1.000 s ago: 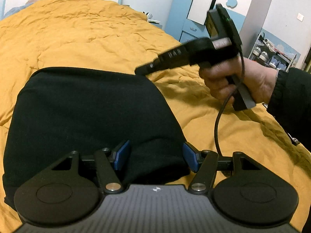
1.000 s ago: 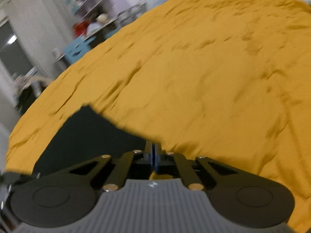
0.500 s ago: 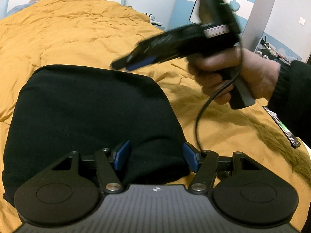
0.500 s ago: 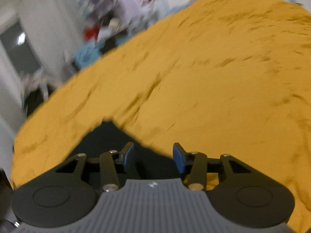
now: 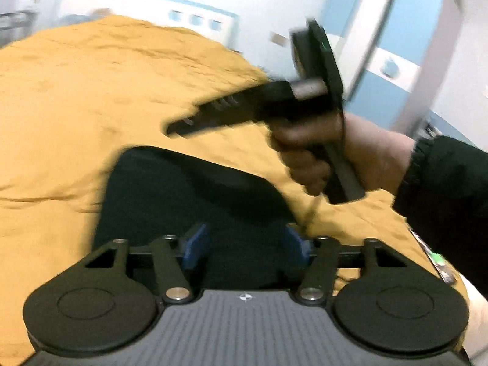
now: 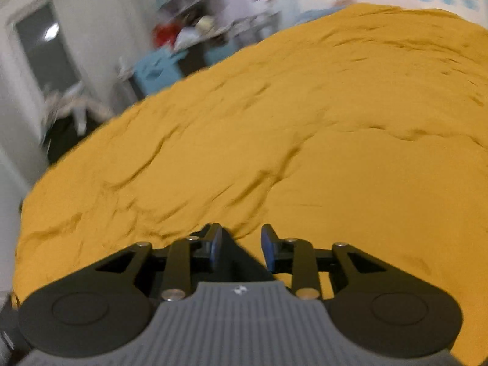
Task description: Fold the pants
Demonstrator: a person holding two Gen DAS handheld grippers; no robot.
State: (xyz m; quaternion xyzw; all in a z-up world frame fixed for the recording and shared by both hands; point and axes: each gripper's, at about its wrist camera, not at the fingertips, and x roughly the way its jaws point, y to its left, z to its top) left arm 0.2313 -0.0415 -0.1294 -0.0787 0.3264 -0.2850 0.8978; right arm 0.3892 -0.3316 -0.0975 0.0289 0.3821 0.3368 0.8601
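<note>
1. Pants (image 5: 189, 201): black, lying as a compact folded block on the bed's mustard-yellow bedspread (image 5: 76, 106), just ahead of the left hand-held gripper (image 5: 244, 244). Edges look rounded and fairly even; judged folded at least once, possibly near done.
2. Left hand-held gripper: jaws stand wide and are opening a little. The near edge of the pants shows between the blue pads, but the pads do not appear to press on it. Nothing held.
3. Right hand-held gripper (image 6: 241, 247): jaws partly apart and closing. A dark wedge, probably a corner of the pants, shows low between the fingers; no pad contact visible. Nothing held.
4. Handling judgement: soft, limp cloth, light, not fragile. Stacked layers will slide over each other and sag if lifted at one point. Best taken at two corners of one edge, pinching all layers together, one corner per gripper.
5. Left wrist view only: the pants block nearly whole, the person's right hand (image 5: 350, 152) gripping its tool above and right of the pants, dark sleeve (image 5: 451, 189), a small flat object (image 5: 433, 262) on the bedspread at right.
6. Right wrist view only: open bedspread beyond the pants, cluttered shelves (image 6: 195, 30) and window side of the room, all blurred.
</note>
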